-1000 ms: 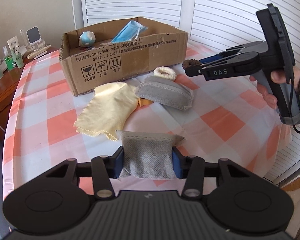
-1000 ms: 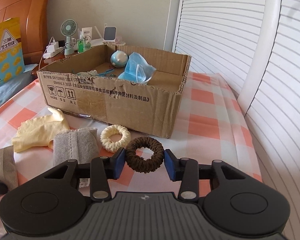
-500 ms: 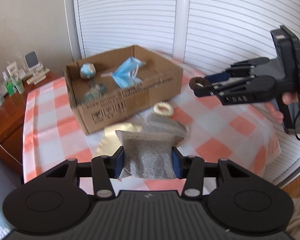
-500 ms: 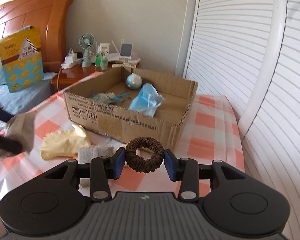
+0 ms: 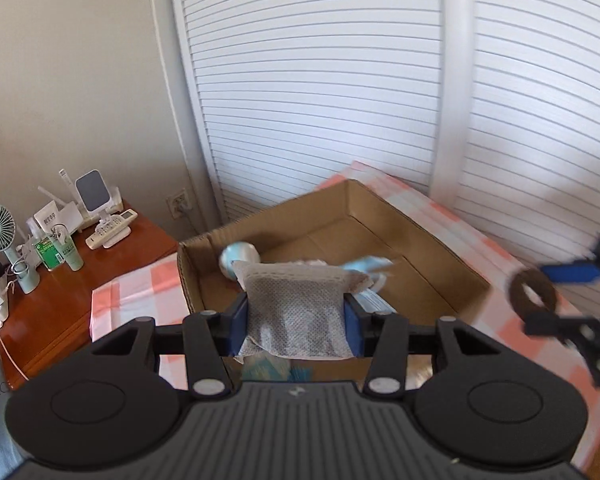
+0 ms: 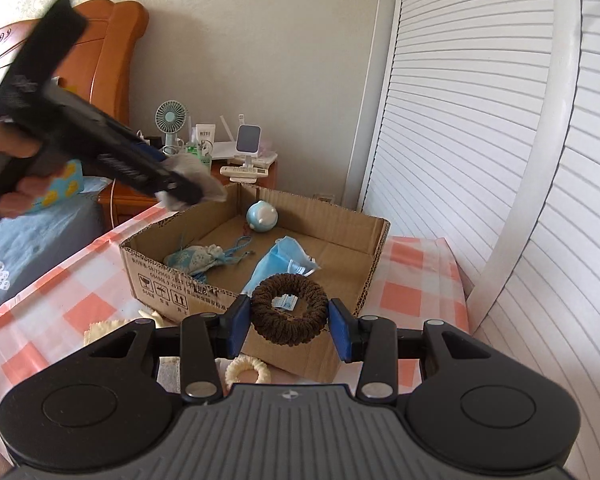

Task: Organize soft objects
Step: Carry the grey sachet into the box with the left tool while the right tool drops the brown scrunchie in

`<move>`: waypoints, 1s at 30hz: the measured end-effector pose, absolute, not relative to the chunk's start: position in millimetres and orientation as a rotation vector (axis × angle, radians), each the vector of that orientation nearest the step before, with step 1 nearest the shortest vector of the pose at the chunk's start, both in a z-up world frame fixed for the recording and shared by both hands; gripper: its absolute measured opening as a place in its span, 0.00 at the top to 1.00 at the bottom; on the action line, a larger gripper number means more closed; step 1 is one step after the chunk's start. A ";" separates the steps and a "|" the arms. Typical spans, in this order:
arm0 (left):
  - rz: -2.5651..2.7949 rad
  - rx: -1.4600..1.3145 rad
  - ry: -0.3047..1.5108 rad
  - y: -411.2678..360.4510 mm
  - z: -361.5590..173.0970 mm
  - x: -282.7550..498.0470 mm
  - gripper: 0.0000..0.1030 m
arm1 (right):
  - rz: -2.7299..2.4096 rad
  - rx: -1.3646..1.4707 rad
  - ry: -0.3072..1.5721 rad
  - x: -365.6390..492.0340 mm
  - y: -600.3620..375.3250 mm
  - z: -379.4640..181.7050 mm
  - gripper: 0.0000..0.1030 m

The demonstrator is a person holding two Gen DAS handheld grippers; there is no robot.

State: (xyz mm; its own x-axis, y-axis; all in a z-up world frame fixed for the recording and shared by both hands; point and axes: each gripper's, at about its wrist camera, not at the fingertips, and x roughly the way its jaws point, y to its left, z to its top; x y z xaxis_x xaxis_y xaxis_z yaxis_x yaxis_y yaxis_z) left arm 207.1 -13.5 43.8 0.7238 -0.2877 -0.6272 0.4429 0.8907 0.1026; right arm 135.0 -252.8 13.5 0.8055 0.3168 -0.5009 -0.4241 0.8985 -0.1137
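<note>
Grey mesh fabric fills the left gripper (image 5: 296,322) — a soft grey pouch (image 5: 298,312) squeezed between its 2 blue pads, held up in the air over the near-left part of the cardboard box (image 5: 428,256). From the right wrist view the same pouch (image 6: 196,178) shows as a pale blurred lump above the box's (image 6: 374,256) back-left corner, with the left gripper (image 6: 180,190) slanting down towards it.

The right gripper (image 6: 288,322) clasps a brown scrunchie (image 6: 288,308), its pads pressing the ring from both sides; it hangs above the box's near wall, towards the right end. In the left wrist view this scrunchie (image 5: 534,296) sits just beyond the box's right wall, over the checked tablecloth (image 5: 512,264).

Inside the box lie a blue face mask (image 6: 280,266) near the middle, a round blue toy (image 6: 262,218) against the back wall, and a pale blue drawstring bag (image 6: 194,260) close to the left wall. A cream scrunchie (image 6: 248,372) rests on the tablecloth just in front of the box, and a yellowish cloth (image 6: 106,328) lies off its front-left corner. Behind the box stands a wooden nightstand (image 6: 260,178) — a small green fan (image 6: 171,118) on it.
</note>
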 end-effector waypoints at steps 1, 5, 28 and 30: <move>-0.397 0.248 0.649 -15.0 42.5 217.5 0.49 | 0.399 -0.225 0.495 135.4 -252.0 14.0 0.54; -0.328 0.231 0.639 -16.6 27.7 254.1 0.11 | 0.391 -0.225 0.497 135.9 -248.9 14.6 0.54; -0.252 0.171 0.636 -2.5 5.0 73.6 0.01 | 0.354 -0.228 0.513 257.4 -213.0 43.6 0.54; -0.246 0.154 0.642 0.9 2.7 70.6 0.01 | 0.329 -0.222 0.521 275.6 -206.9 45.8 0.48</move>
